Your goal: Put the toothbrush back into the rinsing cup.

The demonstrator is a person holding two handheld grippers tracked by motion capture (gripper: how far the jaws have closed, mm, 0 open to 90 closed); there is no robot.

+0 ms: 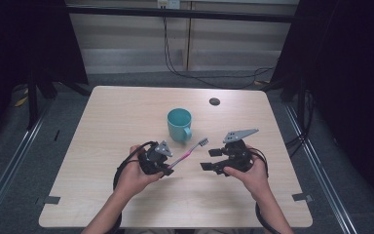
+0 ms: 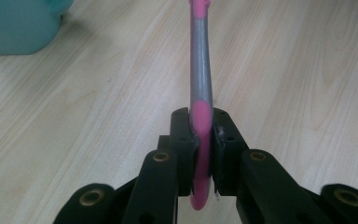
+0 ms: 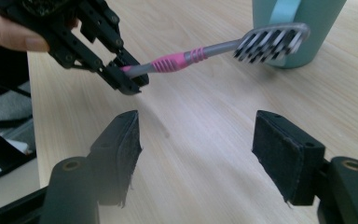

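Toothbrush (image 1: 189, 153) pinched at its handle end by the left gripper (image 1: 164, 168), jaws closed on it, bristles raised off the table (image 1: 102, 146) toward the teal cup (image 1: 179, 124), likely for insertion. Right gripper (image 1: 208, 159) waits just beside, jaws wide apart, empty.

Bare wooden table (image 1: 126, 117) lies open left of the teal mug (image 1: 179, 124). A toothbrush (image 1: 190, 152), clamped in the left gripper (image 1: 168, 168), slants across the gap toward the wide-spread right gripper (image 1: 208, 159).
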